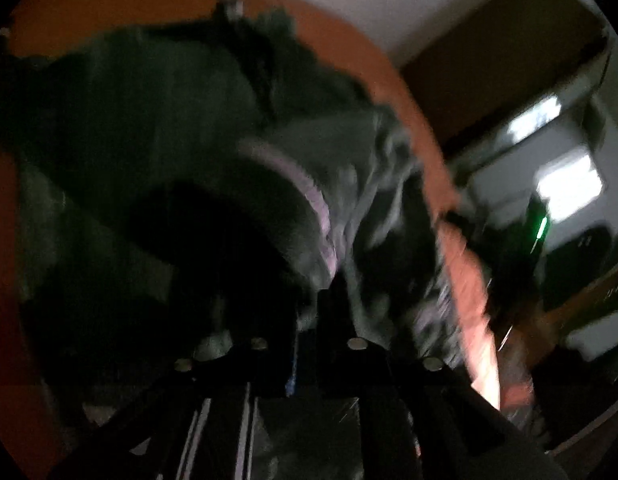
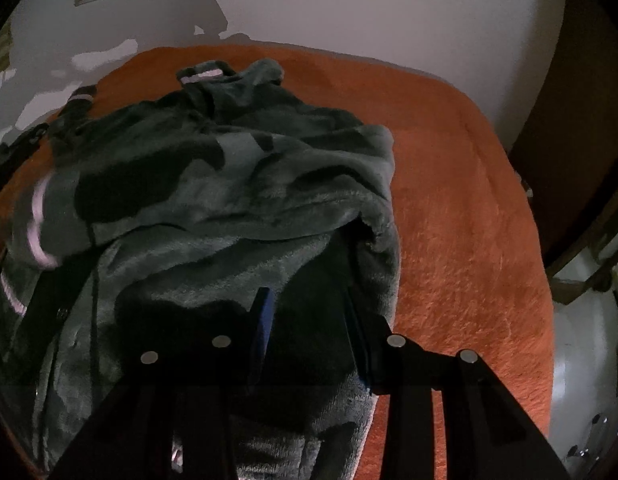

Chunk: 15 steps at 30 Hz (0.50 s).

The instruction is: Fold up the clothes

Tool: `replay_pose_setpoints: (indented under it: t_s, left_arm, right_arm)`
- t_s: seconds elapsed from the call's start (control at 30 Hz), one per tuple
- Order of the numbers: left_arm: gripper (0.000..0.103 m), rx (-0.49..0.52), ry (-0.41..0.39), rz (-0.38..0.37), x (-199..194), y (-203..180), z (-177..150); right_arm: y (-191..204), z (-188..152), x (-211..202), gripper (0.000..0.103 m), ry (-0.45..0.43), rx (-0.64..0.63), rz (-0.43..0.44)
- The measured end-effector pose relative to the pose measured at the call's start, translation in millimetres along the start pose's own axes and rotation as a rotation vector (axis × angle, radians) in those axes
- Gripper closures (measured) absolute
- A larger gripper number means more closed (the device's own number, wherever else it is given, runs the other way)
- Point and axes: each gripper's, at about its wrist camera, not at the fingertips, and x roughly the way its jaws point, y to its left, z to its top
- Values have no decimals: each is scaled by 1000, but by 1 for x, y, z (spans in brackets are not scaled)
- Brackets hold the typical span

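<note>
A dark green fleece garment (image 2: pixel 229 184) with pale pink trim lies crumpled on an orange blanket (image 2: pixel 461 208). My right gripper (image 2: pixel 309 300) is open, its fingers apart just over the garment's near edge, holding nothing. In the blurred left wrist view the same garment (image 1: pixel 157 128) fills the frame. My left gripper (image 1: pixel 309 320) has its fingers close together, pinched on a pink-trimmed fold (image 1: pixel 321 220) of the garment that rises from between them.
The orange blanket's edge (image 1: pixel 461 264) runs down the right of the left wrist view, with a white wall and dark wooden furniture (image 1: pixel 489 40) beyond. A white wall (image 2: pixel 349 8) with a vent stands behind the bed.
</note>
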Motion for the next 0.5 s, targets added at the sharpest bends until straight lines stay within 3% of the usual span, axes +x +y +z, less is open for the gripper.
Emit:
replay_pose_setpoints:
  t_s: [0.1, 0.17, 0.23, 0.3, 0.37, 0.5]
  left_arm:
    - [91, 30, 66, 17, 5, 1, -10]
    - [89, -9, 16, -5, -9, 12, 5]
    - [75, -50, -35, -28, -23, 23, 20]
    - [47, -104, -71, -59, -28, 37, 37]
    - [43, -154, -61, -67, -19, 52, 60]
    - [44, -236, -7, -55, 14, 70, 90]
  right_arm:
    - [-11, 8, 9, 68, 11, 32, 10]
    - [-29, 19, 16, 68, 2, 85, 20]
    - [-45, 32, 25, 68, -9, 110, 44]
    - [-48, 47, 35, 64, -21, 8, 77]
    - [-44, 56, 45, 43, -24, -111, 49]
    - [-41, 70, 71, 42, 19, -220, 102]
